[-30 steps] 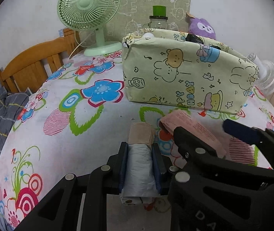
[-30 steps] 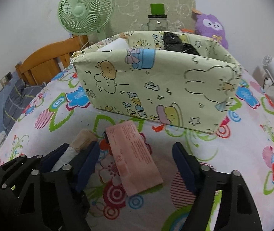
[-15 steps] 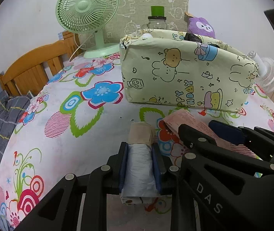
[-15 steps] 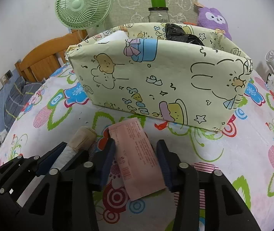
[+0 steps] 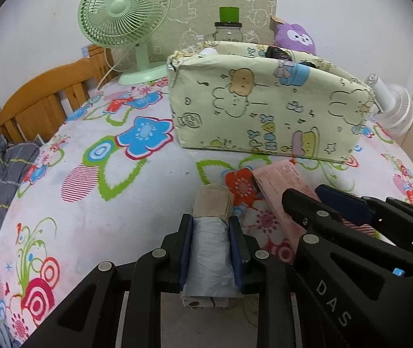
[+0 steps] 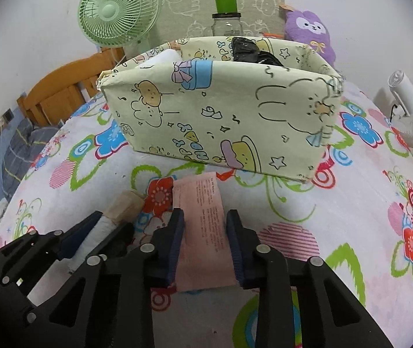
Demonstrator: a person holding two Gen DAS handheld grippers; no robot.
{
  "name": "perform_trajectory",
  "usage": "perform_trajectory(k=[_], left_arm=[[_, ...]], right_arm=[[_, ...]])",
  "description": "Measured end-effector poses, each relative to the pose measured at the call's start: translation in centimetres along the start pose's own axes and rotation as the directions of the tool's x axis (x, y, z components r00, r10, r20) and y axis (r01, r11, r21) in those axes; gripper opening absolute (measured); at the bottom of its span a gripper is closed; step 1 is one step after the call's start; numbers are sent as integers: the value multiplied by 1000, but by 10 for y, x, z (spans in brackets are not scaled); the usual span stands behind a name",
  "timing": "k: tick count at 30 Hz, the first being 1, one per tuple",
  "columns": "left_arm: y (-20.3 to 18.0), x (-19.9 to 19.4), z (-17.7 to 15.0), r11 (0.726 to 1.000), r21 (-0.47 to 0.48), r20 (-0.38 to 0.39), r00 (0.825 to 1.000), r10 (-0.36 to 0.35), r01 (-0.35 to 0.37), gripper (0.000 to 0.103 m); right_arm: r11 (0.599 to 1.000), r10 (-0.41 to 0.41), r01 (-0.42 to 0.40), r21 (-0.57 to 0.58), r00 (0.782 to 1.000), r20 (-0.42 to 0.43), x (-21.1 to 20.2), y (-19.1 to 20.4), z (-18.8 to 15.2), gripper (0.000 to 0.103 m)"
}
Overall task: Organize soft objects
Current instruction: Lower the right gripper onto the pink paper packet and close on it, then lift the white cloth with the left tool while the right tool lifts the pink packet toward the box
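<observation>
Covering the whole surface, the flowered bedsheet (image 6: 351, 232) on the bed carries everything, with a wooden headboard (image 5: 43, 101) at its far left edge. A green desk fan (image 5: 125, 14) stands at the back, and a small white fan (image 6: 412, 116) lies at the right side. Next in size is the cartoon-print fabric storage box (image 6: 221, 116), which stands open near the middle of the bed. Inside it a white soft item (image 6: 162, 58) and a black bundle (image 6: 250, 49) already show above the rim, so part of the sorting seems done. Behind the box are a purple plush toy (image 6: 310, 29) and a glass jar with a green lid (image 6: 226, 17).

Two soft items are not yet in the box, and both lie on the sheet just in front of it. The left tongs (image 5: 210, 226) are pinching a grey rolled bundle with a beige end (image 5: 210, 237); the pads press its two sides. The right tongs (image 6: 203, 220) have just been closing and now pinch the pink flat packet (image 6: 203, 226) between the pads. Both items seem to rest on the sheet.

In my judgement the task is about halfway: what remains is to lift these two items and to place them in the box.
</observation>
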State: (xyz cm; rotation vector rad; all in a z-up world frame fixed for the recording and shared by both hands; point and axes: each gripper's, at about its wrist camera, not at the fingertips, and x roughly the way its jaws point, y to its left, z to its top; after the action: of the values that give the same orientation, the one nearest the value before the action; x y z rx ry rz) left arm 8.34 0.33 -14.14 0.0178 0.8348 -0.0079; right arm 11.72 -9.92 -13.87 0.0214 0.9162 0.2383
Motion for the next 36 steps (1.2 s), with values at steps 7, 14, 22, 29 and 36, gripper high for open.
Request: perform_trajectory(k=[7,14,22,29,36], left_arm=[[-7,-7,-5,999,7,-12,999,-31,31,23],[-10,-11,-7,999,19,-3,1000,-27,27,23],[-1,-8,-8,1000,11,-6,1000,-9,9,23],[6,-5,-6,1000,20,-3,1000,9,-9,23],[15,0,-2,999,27,3,1000,17,-17,23]], right_arm=[[1000,5,-5,11,1000,0,-10,-4,-8,27],[1000,3,-3,13,1000,7,-18,-5,-14,26],[1000,-8,8,5,1000,5,-16,1,-14,28],[999,-31,32,18,999,-21,-5,5,-8,49],[996,-79,81,28,996,-50,8,13,-1,48]])
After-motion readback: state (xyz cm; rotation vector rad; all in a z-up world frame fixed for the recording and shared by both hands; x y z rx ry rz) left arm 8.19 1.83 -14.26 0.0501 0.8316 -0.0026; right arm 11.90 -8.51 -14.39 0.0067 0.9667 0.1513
